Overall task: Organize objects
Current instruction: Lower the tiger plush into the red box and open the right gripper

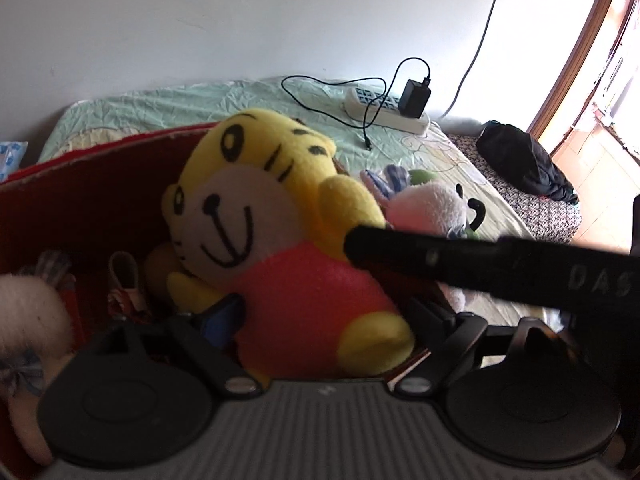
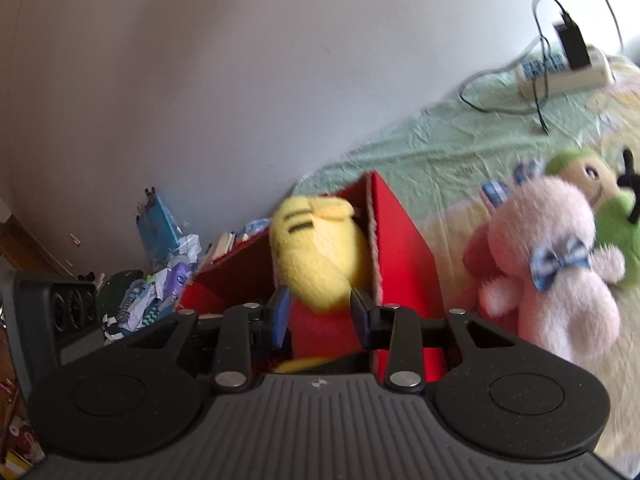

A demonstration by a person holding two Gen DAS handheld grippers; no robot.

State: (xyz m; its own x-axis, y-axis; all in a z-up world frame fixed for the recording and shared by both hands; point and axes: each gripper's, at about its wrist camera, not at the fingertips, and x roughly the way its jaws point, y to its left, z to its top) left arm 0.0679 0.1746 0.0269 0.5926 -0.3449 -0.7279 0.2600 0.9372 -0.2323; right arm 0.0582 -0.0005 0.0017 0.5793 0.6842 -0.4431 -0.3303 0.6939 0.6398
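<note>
We clamp the yellow tiger plush in our right gripper over the red box; letting go off-centre could snag its rim; left gripper's state unclear

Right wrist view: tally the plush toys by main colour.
Yellow plush: 1
Pink plush: 1
Green plush: 1
Total: 3. The red shape beside the pink plush is too blurred to count.
</note>
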